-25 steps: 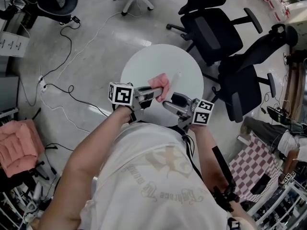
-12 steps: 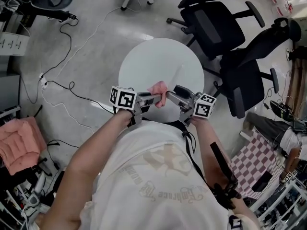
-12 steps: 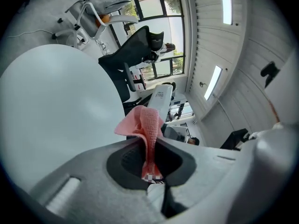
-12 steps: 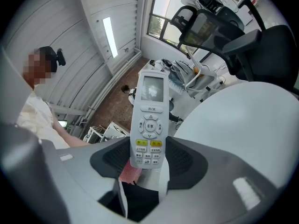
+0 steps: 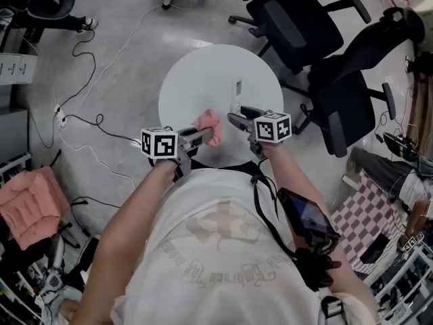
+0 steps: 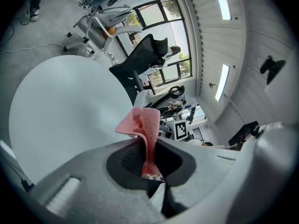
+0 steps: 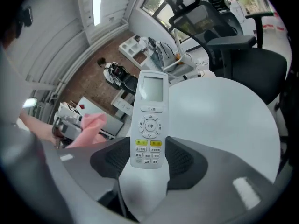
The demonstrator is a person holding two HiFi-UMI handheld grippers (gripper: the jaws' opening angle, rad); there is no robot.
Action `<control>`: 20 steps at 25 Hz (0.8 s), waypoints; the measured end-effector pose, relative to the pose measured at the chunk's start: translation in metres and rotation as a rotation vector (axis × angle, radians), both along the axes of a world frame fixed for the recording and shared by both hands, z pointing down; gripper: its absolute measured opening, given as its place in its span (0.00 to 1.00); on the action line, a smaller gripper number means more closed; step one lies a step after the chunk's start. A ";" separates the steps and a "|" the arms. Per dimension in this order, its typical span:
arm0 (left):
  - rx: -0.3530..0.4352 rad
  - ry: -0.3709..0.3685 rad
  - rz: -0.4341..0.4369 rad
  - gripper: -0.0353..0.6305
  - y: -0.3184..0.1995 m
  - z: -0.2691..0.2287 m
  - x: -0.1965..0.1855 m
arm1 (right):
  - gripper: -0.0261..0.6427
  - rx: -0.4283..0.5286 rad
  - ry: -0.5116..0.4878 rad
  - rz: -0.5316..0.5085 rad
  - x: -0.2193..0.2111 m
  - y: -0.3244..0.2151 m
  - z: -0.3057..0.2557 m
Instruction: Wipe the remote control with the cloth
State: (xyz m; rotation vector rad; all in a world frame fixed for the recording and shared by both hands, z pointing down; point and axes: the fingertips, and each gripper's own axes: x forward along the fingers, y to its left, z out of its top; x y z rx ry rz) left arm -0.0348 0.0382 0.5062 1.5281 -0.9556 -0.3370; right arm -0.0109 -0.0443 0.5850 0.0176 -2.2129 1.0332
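Two tools reach out in front of the person, close to the near edge of the round worktop. The left tool is pinched tight on the pink cloth, and a crumpled bunch of it sticks out past the tips. The right tool is clamped on the sides of the remote control, down by its low buttons, so the rest of the remote points away over the worktop. I cannot tell if the remote rests on the worktop or is held just above it. The cloth is near the remote but not touching it.

The wiping, I think, has not begun. To do it well, the right tool should hold the remote steady with the button side up. The left tool should bring only the soft bunch onto it, not the hard tips, and rub along its length with a light push.

The cloth looks soft and bumpy, with tiny squares woven in. The remote is long, thin and white, of hard smooth plastic. It has a little screen at the far end, round buttons in the middle and two yellow ones lower down. The worktop is pale and smooth. Farther off stand black office chairs on a grey floor.
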 end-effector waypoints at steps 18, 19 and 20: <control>-0.050 -0.086 -0.176 0.09 0.006 0.003 0.005 | 0.41 0.666 0.466 -0.739 0.023 -0.006 0.081; -0.049 -0.095 -0.182 0.09 0.004 0.002 0.006 | 0.41 0.665 0.469 -0.747 0.026 -0.007 0.082; -0.048 -0.106 -0.188 0.09 0.004 0.001 0.007 | 0.41 0.664 0.470 -0.751 0.028 -0.007 0.084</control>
